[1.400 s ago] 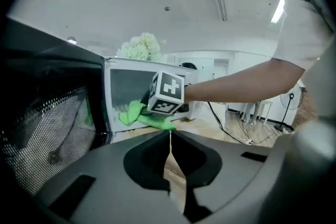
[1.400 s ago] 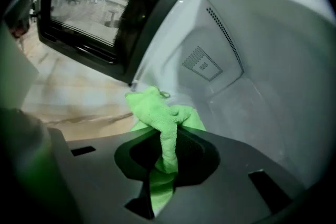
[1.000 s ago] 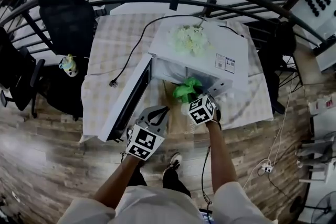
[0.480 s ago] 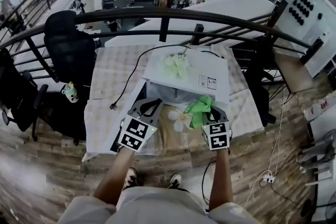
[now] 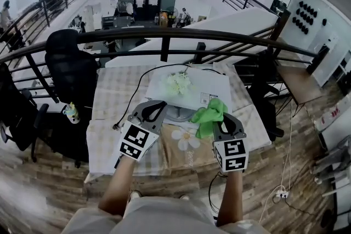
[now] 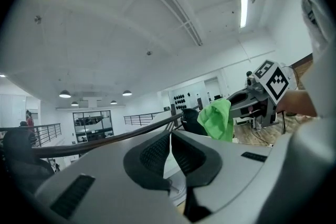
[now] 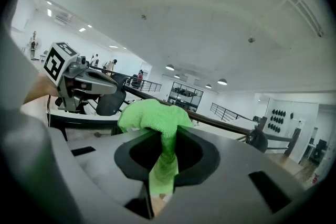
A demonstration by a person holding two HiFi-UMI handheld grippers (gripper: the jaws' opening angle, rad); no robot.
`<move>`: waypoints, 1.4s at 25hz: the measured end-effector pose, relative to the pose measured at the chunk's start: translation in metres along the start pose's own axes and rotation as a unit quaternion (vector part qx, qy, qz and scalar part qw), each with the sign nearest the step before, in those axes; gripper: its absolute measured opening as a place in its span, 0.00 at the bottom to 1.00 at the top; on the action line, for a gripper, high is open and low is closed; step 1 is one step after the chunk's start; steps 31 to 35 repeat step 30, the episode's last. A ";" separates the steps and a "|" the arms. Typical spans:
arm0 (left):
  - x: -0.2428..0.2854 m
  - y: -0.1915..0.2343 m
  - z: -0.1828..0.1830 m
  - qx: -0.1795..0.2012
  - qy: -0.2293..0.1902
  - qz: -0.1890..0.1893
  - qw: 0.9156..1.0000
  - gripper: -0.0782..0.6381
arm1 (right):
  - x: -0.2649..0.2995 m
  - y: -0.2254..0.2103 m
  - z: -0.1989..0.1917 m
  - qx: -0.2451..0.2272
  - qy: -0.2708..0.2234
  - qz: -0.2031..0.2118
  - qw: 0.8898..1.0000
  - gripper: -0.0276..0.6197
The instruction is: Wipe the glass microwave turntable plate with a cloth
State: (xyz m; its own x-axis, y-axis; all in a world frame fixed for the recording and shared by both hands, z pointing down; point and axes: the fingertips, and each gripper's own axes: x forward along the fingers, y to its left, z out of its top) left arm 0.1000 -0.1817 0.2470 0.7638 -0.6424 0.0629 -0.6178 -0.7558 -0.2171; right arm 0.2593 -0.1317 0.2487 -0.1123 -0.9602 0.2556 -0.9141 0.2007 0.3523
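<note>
The white microwave stands on the checked table. A grey round shape in its open front looks like the glass plate; I cannot make it out clearly. My right gripper is raised in front of the microwave, shut on a green cloth that bunches over its jaws. My left gripper hangs to the plate's left, tilted up, its pads closed to a hairline with nothing visible between them. Each gripper view points toward the ceiling.
White flowers lie on the microwave's top, and a black power cord runs across the table. A dark railing curves behind the table. A black chair stands at the left. A flower-print mat covers the table's front.
Both grippers have pulled back from the microwave's opening and tipped upward; the right one carried the green cloth out. The head view has lifted and now takes in more of the room.
</note>
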 end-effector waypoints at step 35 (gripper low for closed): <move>-0.026 0.004 0.015 0.052 0.008 0.005 0.999 0.14 | -0.012 0.026 0.032 -0.011 -0.042 0.031 0.999 0.14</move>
